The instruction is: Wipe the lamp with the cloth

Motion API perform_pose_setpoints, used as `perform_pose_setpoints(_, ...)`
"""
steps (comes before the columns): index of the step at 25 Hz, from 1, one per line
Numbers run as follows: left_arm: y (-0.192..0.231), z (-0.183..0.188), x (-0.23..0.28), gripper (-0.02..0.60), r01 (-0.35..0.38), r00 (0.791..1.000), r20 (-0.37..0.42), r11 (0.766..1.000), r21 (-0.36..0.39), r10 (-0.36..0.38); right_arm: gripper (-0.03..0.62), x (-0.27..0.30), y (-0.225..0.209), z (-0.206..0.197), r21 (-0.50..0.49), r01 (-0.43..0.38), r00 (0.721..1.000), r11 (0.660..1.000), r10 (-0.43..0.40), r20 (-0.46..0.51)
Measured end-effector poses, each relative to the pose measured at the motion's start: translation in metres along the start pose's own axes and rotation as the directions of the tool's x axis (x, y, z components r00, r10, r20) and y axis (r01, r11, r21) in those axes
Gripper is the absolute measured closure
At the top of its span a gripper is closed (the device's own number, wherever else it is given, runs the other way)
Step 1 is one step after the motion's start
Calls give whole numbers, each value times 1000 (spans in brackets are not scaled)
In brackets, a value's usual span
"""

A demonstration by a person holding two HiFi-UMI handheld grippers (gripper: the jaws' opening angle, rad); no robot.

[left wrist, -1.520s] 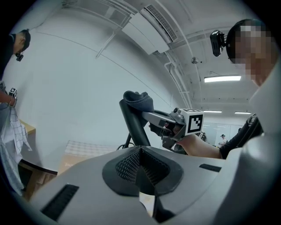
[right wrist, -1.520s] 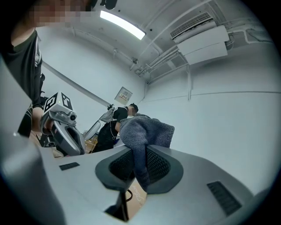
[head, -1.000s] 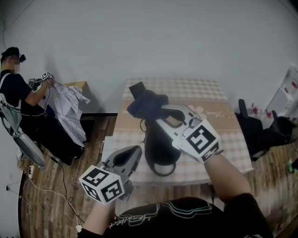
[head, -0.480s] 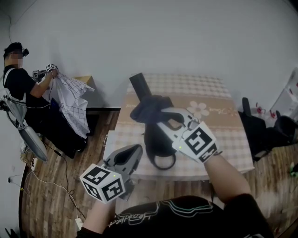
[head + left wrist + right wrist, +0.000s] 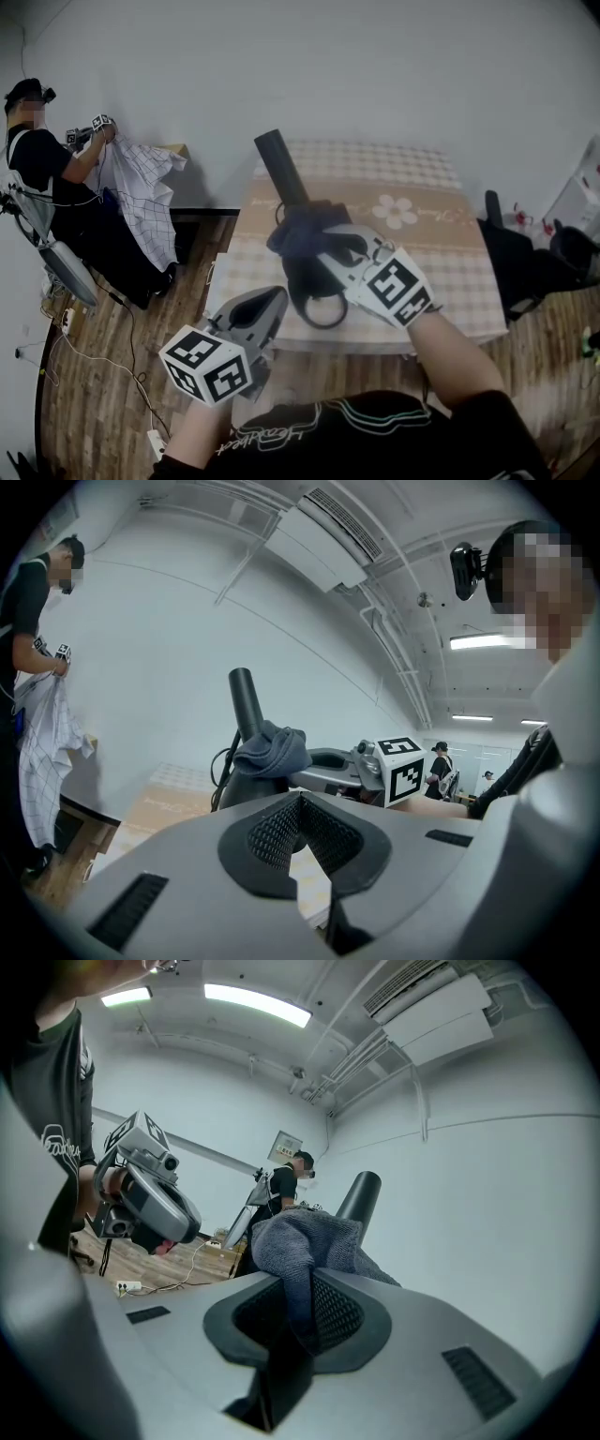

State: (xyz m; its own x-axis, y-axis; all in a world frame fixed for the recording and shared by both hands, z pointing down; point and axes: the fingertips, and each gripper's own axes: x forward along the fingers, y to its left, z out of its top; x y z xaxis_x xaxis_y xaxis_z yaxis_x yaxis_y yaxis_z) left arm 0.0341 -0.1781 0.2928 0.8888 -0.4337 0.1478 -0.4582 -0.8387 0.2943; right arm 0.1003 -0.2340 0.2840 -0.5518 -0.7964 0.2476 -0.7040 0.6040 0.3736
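Observation:
A black lamp stands on the table, its tube-shaped arm (image 5: 279,167) slanting up to the far left and its looped base (image 5: 319,302) near the front edge. A dark blue-grey cloth (image 5: 298,231) is bunched round the arm's lower part, with my right gripper (image 5: 314,242) shut on it. The right gripper view has the cloth (image 5: 300,1241) pinched between my jaws (image 5: 305,1321) and the lamp tube (image 5: 358,1196) behind. My left gripper (image 5: 270,309) hovers shut and empty before the table's front left edge, apart from the lamp. From its view, lamp (image 5: 246,703) and cloth (image 5: 272,750) are ahead.
The table (image 5: 422,216) has a beige checked cover with a flower print. A person (image 5: 37,159) at the far left holds a checked shirt (image 5: 141,197). Black bags (image 5: 525,258) lie to the right of the table. Cables (image 5: 94,366) run across the wooden floor.
My right gripper has slid the cloth down the lamp arm toward me, so more of the black tube shows above it. The left gripper has barely moved.

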Motion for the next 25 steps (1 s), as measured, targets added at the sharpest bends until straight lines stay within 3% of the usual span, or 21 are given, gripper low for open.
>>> perform_pose_setpoints(25,-52,-25,-26,581,-35,999,27,999,-9,35,537,-30,48,-61,77,-77,992,994,84,-91)
